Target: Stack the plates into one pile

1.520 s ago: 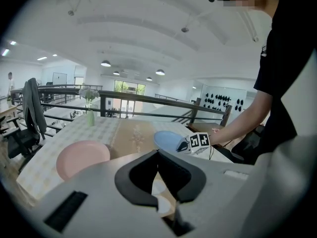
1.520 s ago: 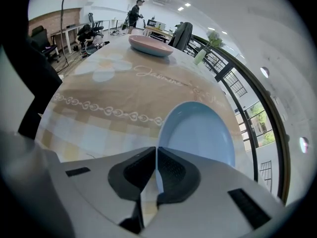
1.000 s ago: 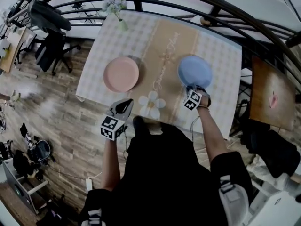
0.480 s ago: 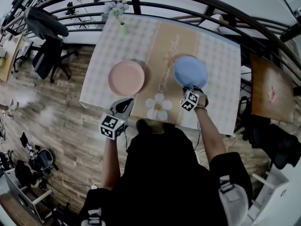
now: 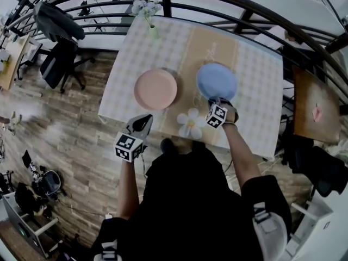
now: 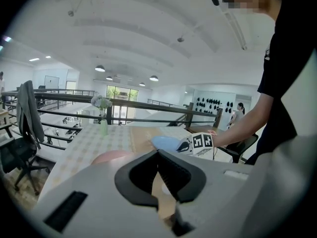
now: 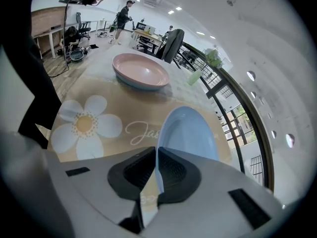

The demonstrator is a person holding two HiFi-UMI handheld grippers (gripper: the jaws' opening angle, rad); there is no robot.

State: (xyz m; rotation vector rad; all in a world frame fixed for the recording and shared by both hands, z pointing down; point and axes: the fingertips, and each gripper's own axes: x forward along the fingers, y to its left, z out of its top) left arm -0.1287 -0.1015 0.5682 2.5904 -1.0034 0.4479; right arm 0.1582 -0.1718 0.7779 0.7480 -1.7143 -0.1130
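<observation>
Left gripper (image 5: 142, 122): off the table (image 5: 255, 91), before its near-left edge; its own view shows the jaws meeting on nothing. Right gripper (image 7: 156, 155): over the near edge, clamped on the near rim of the blue plate (image 5: 216, 80), a grip only its own view resolves. A daisy print (image 5: 190, 124) lies between the grippers. Pink plate (image 5: 155, 88): left of the blue one, apart. Flower vase (image 5: 153, 31): far-left corner. Railing (image 5: 228, 7): beyond the far edge.

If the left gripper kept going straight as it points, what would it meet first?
Most likely the pink plate, just ahead of the left gripper; its height is unclear, so it might pass above.
</observation>
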